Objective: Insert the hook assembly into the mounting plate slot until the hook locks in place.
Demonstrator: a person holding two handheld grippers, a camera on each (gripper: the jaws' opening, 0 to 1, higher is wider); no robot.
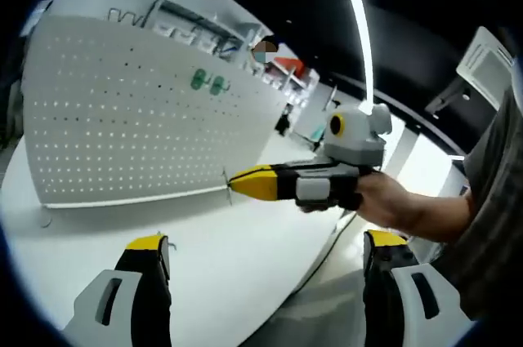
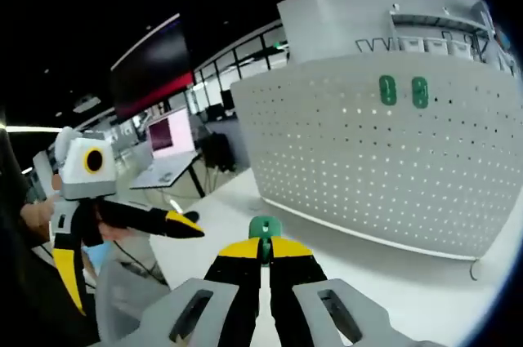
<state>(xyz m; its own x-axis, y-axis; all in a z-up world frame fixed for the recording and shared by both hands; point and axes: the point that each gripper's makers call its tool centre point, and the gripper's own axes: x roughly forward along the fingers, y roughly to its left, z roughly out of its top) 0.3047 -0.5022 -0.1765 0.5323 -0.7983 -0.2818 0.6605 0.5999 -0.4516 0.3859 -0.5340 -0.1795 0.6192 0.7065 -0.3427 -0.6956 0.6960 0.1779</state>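
Note:
The white pegboard mounting plate (image 1: 122,126) (image 2: 368,159) stands upright on a white table (image 1: 237,282). Two green hook bases (image 1: 208,83) (image 2: 403,91) sit in its upper holes. My right gripper (image 2: 264,247) is shut on a green hook assembly (image 2: 264,228), held in front of the plate and apart from it. In the left gripper view, the right gripper (image 1: 233,184) comes in from the right, its tip with a thin wire near the plate's lower right corner. My left gripper (image 1: 265,247) is open and holds nothing; it appears at the left as the left gripper (image 2: 135,265).
A loose wire hook (image 2: 474,269) lies on the table by the plate's foot. A person's hand (image 1: 392,200) grips the right gripper's handle. A cable (image 1: 327,249) runs along the table's edge. Desks and shelving stand in the room behind.

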